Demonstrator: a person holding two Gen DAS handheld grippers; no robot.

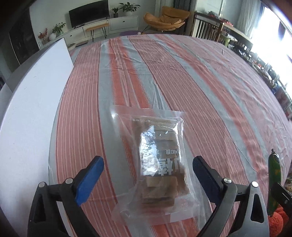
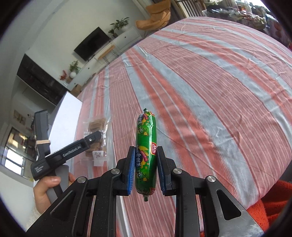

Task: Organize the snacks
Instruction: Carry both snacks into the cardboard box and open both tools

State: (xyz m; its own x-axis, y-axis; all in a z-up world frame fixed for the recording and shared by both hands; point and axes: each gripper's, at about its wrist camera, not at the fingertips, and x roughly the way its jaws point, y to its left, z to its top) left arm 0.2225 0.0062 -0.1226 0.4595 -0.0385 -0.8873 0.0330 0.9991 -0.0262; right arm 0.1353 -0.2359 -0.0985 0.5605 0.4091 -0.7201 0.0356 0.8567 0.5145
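A clear bag of brown biscuits [image 1: 160, 160] lies flat on the striped tablecloth [image 1: 182, 82]. My left gripper [image 1: 147, 162] hangs just above it, open, its blue pads [image 1: 91, 178] wide on either side and not touching it. A green sausage stick [image 2: 146, 149] stands upright in my right gripper [image 2: 146, 155], which is shut on its lower half. In the left wrist view the same sausage [image 1: 273, 178] shows at the right edge. The biscuit bag [image 2: 97, 134] and the left gripper's body [image 2: 73, 151] appear at the left of the right wrist view, with a hand [image 2: 45, 189] on its handle.
A white board [image 1: 32, 118] lies along the table's left side. Orange fluffy fabric [image 2: 270, 200] shows at the near right edge. Beyond the table stand a TV unit [image 1: 89, 12], plants and an orange chair [image 1: 166, 18]. The cloth stretches bare toward the far side.
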